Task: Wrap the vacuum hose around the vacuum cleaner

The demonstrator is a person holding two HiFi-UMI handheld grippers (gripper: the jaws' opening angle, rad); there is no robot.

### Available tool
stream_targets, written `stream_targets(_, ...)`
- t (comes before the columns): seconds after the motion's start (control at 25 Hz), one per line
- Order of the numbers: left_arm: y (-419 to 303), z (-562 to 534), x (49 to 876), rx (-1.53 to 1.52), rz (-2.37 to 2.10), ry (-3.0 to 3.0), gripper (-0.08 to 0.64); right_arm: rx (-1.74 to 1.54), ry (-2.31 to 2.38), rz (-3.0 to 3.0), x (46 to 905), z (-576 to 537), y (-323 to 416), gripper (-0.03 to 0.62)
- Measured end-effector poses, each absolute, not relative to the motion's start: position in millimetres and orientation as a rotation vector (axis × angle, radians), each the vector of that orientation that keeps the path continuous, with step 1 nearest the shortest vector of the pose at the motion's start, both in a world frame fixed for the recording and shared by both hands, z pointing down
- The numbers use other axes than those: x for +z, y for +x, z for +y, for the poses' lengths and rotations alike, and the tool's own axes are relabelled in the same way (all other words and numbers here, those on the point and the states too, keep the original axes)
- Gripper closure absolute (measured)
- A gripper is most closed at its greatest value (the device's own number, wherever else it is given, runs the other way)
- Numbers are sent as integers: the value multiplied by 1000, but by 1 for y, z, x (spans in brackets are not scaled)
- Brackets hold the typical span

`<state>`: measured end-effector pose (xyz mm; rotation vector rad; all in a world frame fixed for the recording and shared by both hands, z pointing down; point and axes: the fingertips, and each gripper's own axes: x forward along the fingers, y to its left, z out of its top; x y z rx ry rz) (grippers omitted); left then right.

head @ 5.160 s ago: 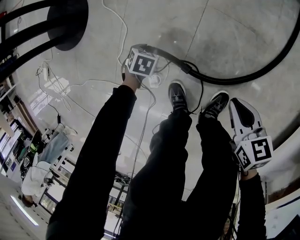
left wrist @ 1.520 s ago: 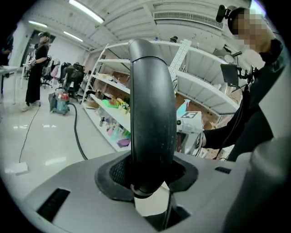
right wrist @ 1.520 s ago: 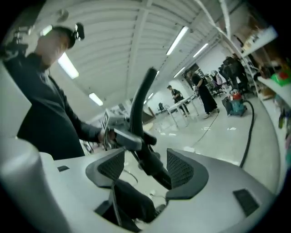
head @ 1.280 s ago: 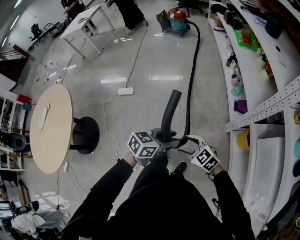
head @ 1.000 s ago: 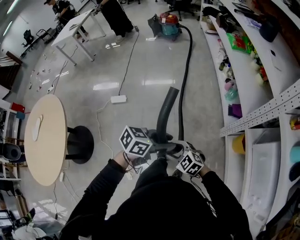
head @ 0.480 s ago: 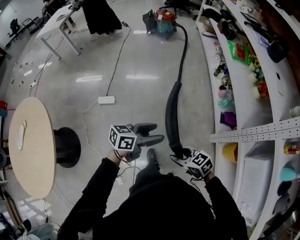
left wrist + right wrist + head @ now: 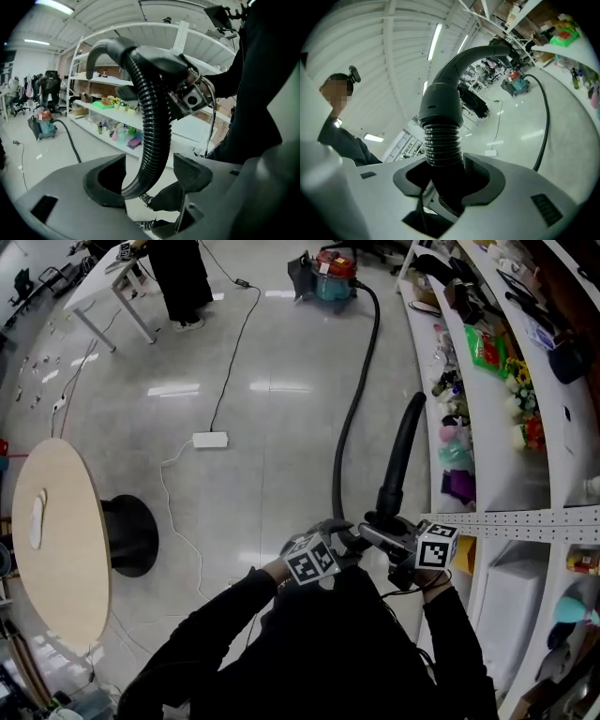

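Right hand-held gripper clamps hose below cuff, jaws just easing wider. Left hand-held gripper just opened wide, hose loose between jaws. Vacuum far off on floor. Risk: slackening right grip drops hose; raised nozzle swings into shelf goods.

Vacuum hose was black ribbed plastic w/ a dull sheen, its end tube smooth, semi-matt dark plastic. Left gripper looked matt grey moulded plastic, right gripper smooth whitish plastic. Floor was polished & v. glossy, mirroring the lights; round table had a pale, matt wood-look top, and the person's sleeve was matt black cloth.
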<state>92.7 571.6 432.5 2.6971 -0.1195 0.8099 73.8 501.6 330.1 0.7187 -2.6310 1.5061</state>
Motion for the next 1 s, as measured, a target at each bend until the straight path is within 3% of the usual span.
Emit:
stream_targets(0.12, 115, 552, 440, 835, -91, 2684, 245, 1662, 669, -2683, 316, 475, 78, 396)
stream_targets(0.28, 132, 521, 442, 848, -124, 2653, 364, 1819, 578, -2732, 311, 437, 95, 394)
stream_targets(0.56, 161, 476, 399, 707, -88, 2483, 391, 1985, 371, -2871, 295, 367, 137, 389)
stream_targets(0.76, 178, 420, 367, 467, -139, 2296, 400, 1761, 503, -2877, 333, 343, 206, 357)
stream_targets(0.92, 165, 359, 333, 130, -228, 2155, 400, 1354, 303, -2739, 371, 383, 219, 353)
stream_targets(1.0, 159, 339, 323, 49, -226, 2112, 400, 1106, 204, -2669, 387, 397, 214, 319)
